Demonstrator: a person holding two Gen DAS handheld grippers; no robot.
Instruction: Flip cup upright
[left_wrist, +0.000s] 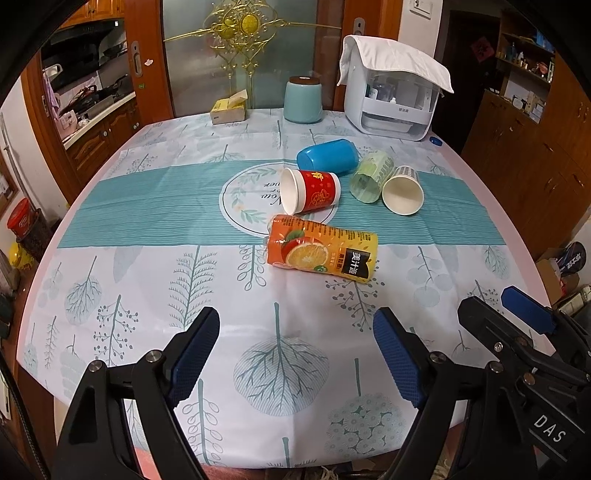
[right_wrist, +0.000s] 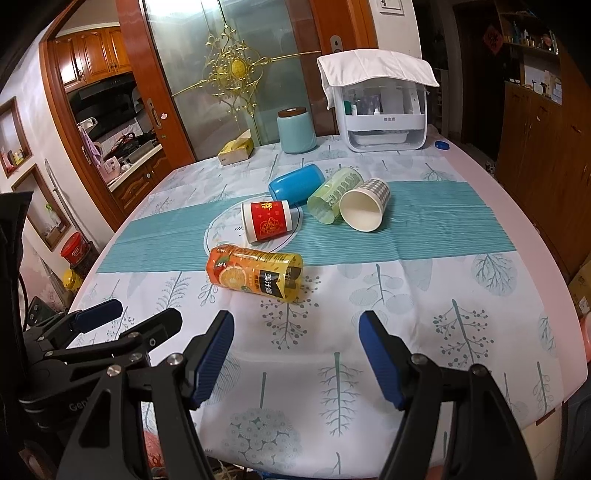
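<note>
Several cups lie on their sides mid-table: an orange juice-print cup (left_wrist: 323, 251) (right_wrist: 255, 275) nearest, a red paper cup (left_wrist: 310, 191) (right_wrist: 269, 220), a blue plastic cup (left_wrist: 328, 156) (right_wrist: 297, 183), a pale green cup (left_wrist: 371, 178) (right_wrist: 333, 194) and a white checked paper cup (left_wrist: 402, 190) (right_wrist: 365, 209). My left gripper (left_wrist: 295, 321) is open and empty, hovering near the table's front edge. My right gripper (right_wrist: 295, 325) is open and empty beside it, and it shows at the right of the left wrist view (left_wrist: 495, 306).
The table wears a leaf-print cloth (left_wrist: 184, 280) (right_wrist: 424, 295). At the back stand a light blue canister (left_wrist: 303, 99) (right_wrist: 296, 131), a tissue box (left_wrist: 229, 109) (right_wrist: 236, 149) and a white appliance under a cloth (left_wrist: 391, 96) (right_wrist: 384, 110). A blue bottle cap (left_wrist: 436, 141) (right_wrist: 442, 145) lies beside it.
</note>
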